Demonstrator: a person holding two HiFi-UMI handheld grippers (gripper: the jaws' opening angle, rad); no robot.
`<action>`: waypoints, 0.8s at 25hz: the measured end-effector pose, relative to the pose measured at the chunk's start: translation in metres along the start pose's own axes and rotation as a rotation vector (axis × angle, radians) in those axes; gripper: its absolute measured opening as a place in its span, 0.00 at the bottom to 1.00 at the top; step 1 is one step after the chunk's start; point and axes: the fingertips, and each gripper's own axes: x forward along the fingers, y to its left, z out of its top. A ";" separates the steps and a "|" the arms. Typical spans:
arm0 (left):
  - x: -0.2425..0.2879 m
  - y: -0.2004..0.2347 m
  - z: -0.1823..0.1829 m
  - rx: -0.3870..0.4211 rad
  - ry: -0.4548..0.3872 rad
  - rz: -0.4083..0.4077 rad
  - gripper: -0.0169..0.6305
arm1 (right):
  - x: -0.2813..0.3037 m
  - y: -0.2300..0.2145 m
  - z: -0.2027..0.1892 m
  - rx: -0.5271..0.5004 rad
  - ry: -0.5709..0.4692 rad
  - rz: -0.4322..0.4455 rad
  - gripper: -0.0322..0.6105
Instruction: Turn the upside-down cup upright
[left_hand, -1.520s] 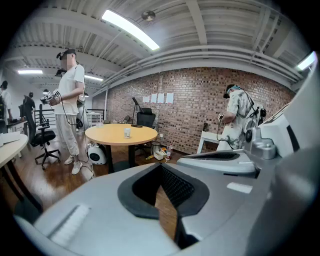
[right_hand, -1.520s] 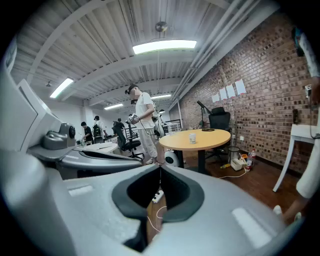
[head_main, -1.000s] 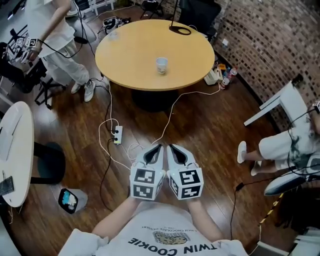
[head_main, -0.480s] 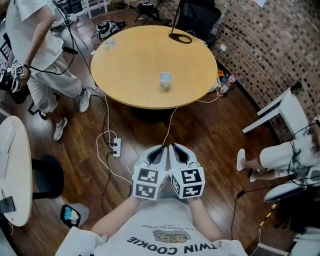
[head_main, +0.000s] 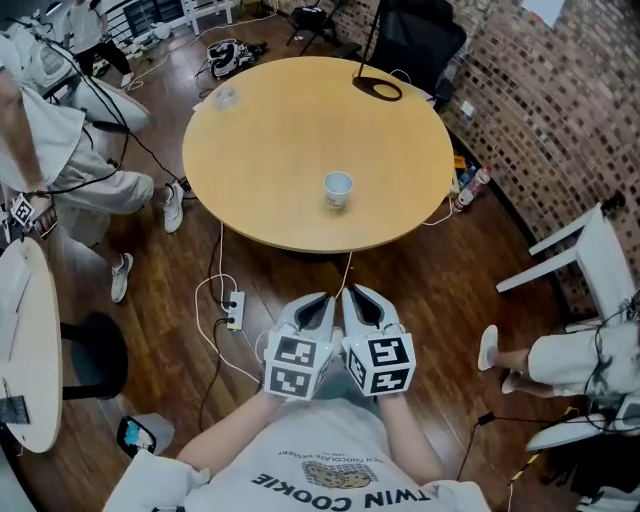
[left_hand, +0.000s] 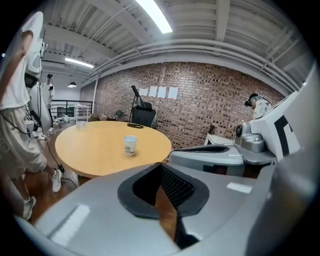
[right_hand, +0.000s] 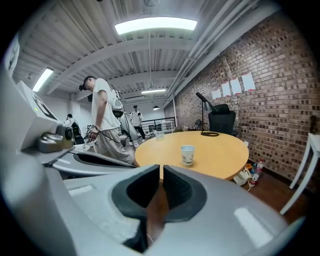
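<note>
Round table (head_main: 270, 140) with cup (head_main: 338, 189), brick wall (head_main: 560, 100)

A power strip (head_main: 236, 308) lies beside the round table (head_main: 265, 150).

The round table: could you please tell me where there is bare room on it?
Most of the round table is bare. The widest free patch lies left of the cup, reaching the small clear cup at the far-left rim. Between the cup and the black ring base is free. The floor around the power strip is cluttered.
</note>
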 end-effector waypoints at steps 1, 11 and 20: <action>0.012 0.006 0.005 -0.003 0.002 0.012 0.04 | 0.012 -0.008 0.005 -0.008 0.001 0.014 0.07; 0.106 0.055 0.065 -0.051 0.017 0.163 0.04 | 0.119 -0.076 0.066 -0.224 0.051 0.149 0.11; 0.147 0.102 0.076 -0.095 0.008 0.280 0.04 | 0.183 -0.091 0.053 -0.569 0.180 0.266 0.16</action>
